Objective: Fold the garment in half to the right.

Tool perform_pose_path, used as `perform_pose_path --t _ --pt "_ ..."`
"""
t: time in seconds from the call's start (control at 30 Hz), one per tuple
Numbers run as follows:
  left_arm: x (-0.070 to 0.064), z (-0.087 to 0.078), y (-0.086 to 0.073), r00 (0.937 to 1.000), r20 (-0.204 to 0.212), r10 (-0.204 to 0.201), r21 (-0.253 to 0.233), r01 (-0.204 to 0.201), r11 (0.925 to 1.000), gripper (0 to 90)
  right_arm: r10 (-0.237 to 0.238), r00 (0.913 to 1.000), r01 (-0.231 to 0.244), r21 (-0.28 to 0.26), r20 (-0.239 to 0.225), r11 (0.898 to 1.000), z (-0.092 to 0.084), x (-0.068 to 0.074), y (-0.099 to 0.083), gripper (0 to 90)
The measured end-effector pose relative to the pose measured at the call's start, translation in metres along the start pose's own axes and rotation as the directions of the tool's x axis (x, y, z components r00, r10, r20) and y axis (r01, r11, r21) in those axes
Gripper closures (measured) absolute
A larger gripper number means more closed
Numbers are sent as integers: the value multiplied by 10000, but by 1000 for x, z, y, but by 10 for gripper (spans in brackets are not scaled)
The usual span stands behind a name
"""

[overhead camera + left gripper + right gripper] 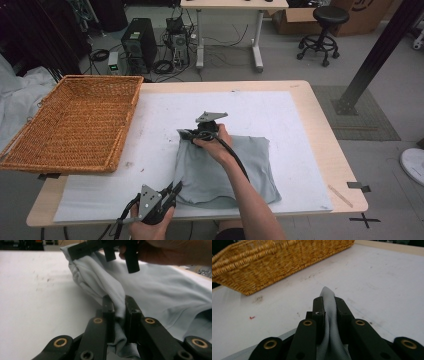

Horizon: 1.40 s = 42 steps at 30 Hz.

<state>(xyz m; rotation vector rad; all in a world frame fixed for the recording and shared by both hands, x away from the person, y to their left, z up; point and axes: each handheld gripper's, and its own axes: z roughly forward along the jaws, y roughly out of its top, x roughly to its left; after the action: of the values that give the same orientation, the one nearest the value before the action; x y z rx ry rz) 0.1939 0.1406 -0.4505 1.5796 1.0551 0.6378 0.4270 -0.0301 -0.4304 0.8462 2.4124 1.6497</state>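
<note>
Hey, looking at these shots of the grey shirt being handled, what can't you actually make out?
- The grey shirt's underside: high view, hidden against the white mat.
- Fabric between the left gripper's pads: left gripper view, covered by the jaws.
- The rest of the shirt behind the right gripper: right gripper view, cut off by the bottom edge.
- The wicker basket's inside: right gripper view, blocked by its wall.

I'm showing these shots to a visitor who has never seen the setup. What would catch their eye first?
Most likely the pale grey-blue garment folded on the white mat at mid-table, pinched at two corners: the left gripper is shut on its near left corner, the right gripper on its far left corner. Next, the big wicker basket sitting at the table's left edge.
</note>
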Motion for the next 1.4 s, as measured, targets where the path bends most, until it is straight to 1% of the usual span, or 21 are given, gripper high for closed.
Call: perform_pose_path --t 0.13,0.17,0.2,0.3,0.53,0.7,0.77,0.9,0.93,1.0,1.03,1.1,1.2,1.27,1.3,1.37,1.4 --pt "-11 3 12 9993 324 161 -180 -155 9997 816 -111 9998 116 -267 164 9996 -22 -2 6 816" --pt "-16 6 16 9987 457 231 -219 -221 9995 816 -123 9997 130 -326 204 9994 -26 -3 7 816" --pt "-19 7 18 9983 507 299 -254 -286 9993 816 -123 9995 138 -473 299 9988 -36 -4 8 815" --pt "-28 12 24 9962 755 427 -308 -405 9987 816 -84 9988 116 -664 474 9977 -52 -8 9 815" --pt "-54 28 37 9870 1415 762 -404 -711 9966 815 137 9946 -36 -979 1027 9952 -97 -20 1 813" --pt "-75 44 41 9765 1883 1045 -365 -994 9944 814 371 9880 -213 -1056 1497 9942 -128 -32 -10 811" --pt "-83 52 41 9719 2068 1123 -263 -1092 9937 813 514 9838 -336 -1055 1716 9939 -139 -38 -17 809" --pt "-98 69 40 9631 2407 1205 -63 -1226 9924 812 897 9741 -649 -1233 2074 9902 -157 -50 -31 807" --pt "-104 74 40 9589 2541 1265 41 -1318 9913 812 963 9719 -708 -1236 2146 9898 -161 -52 -34 805" --pt "-110 80 39 9539 2656 1400 135 -1488 9888 811 1071 9688 -801 -1266 2236 9887 -166 -57 -39 802" --pt "-115 84 38 9503 2766 1429 250 -1557 9875 810 1138 9670 -860 -1286 2278 9880 -168 -58 -41 802" --pt "-120 89 36 9463 2867 1496 295 -1648 9859 809 1243 9641 -952 -1314 2348 9867 -171 -61 -45 800" --pt "-129 97 35 9397 3096 1453 437 -1667 9850 807 1457 9596 -1119 -1487 2405 9825 -177 -65 -50 797" --pt "-134 102 34 9342 3239 1495 513 -1752 9832 805 1490 9568 -1141 -1489 2498 9823 -182 -67 -54 793" --pt "-137 105 32 9304 3318 1558 551 -1840 9814 805 1593 9546 -1224 -1563 2518 9801 -184 -68 -56 790" --pt "-140 108 30 9287 3357 1578 591 -1880 9804 803 1760 9500 -1375 -1605 2581 9774 -190 -71 -61 782" --pt "-142 110 29 9276 3434 1472 678 -1807 9812 802 1818 9480 -1424 -1627 2611 9763 -191 -72 -63 781"
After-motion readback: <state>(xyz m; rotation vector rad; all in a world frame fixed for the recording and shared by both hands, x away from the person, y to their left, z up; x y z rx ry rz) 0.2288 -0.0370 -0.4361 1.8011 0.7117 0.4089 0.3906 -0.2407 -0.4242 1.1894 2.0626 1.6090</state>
